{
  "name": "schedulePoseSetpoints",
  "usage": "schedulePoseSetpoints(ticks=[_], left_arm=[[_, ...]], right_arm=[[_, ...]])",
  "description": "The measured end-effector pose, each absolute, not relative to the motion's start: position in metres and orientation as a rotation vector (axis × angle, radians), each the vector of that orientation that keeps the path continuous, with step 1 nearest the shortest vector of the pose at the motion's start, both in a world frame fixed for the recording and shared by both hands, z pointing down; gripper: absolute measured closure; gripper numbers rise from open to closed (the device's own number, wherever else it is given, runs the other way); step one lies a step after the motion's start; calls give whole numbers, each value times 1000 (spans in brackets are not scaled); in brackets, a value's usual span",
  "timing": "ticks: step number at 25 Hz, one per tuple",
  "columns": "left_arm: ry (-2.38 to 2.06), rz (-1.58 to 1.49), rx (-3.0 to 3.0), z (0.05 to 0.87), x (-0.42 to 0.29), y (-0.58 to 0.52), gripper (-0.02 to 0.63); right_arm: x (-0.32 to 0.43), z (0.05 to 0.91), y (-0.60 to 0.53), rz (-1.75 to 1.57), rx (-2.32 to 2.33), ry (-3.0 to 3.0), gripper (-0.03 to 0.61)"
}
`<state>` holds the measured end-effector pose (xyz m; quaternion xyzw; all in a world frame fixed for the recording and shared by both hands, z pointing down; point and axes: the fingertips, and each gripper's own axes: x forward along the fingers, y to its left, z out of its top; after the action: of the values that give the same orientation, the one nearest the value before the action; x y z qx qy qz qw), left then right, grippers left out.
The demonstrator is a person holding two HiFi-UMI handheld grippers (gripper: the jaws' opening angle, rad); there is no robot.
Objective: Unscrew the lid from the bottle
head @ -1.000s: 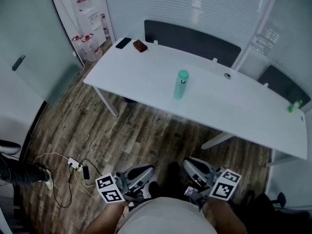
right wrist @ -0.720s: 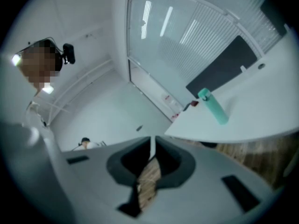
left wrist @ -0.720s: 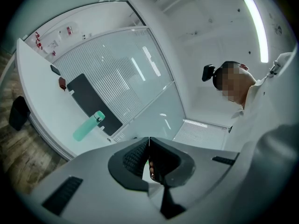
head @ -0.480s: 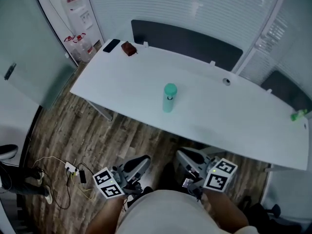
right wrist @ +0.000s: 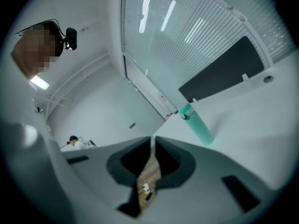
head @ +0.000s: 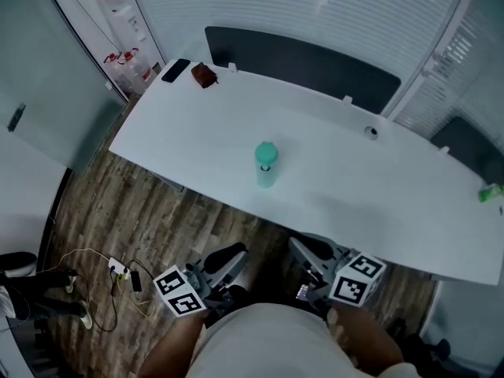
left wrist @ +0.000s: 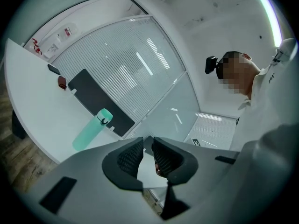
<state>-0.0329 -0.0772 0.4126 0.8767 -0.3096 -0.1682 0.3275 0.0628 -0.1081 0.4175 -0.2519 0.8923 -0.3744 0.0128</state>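
Note:
A mint-green bottle [head: 265,164] with its lid on stands upright near the front edge of the white table [head: 189,144]. It also shows in the left gripper view as the bottle [left wrist: 91,129] and in the right gripper view as the bottle [right wrist: 196,123], well ahead of both grippers. My left gripper [head: 226,258] is held low by my body, short of the table. Its jaws [left wrist: 148,143] have just been opening and stand a little apart, with nothing between them. My right gripper [head: 311,252] is beside it, and its jaws [right wrist: 152,142] are shut and empty.
A black phone [head: 175,70] and a small brown object [head: 203,75] lie at the table's far left corner. A dark panel [head: 303,60] runs along the back edge. A power strip with cables [head: 120,270] lies on the wooden floor at left. A water dispenser [head: 118,10] stands beyond.
The table and bottle have slid left and closer in the head view as I come up to them. Both grippers stay low in front of my body.

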Motion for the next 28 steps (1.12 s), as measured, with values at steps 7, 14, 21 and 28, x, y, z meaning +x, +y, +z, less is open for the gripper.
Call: schedulePoseSetpoints(ticks=[7,14,21,28], left_arm=[[-764,-407,2302,418,-38,-91,546],[-681,-378,2315,419,-50,-100,546],[-649,-359,2303,425,-58,-107,545],[-653,-263,2397,435,-47,-153,537]], right_arm=[[54,424,-121,-1178,-852,2780,554],[42,425,-121,-1177,-954,2729,554],[36,427,-129,-1171,-1015,2722,554],[27,426,-178,-1059,-1061,2777,554]])
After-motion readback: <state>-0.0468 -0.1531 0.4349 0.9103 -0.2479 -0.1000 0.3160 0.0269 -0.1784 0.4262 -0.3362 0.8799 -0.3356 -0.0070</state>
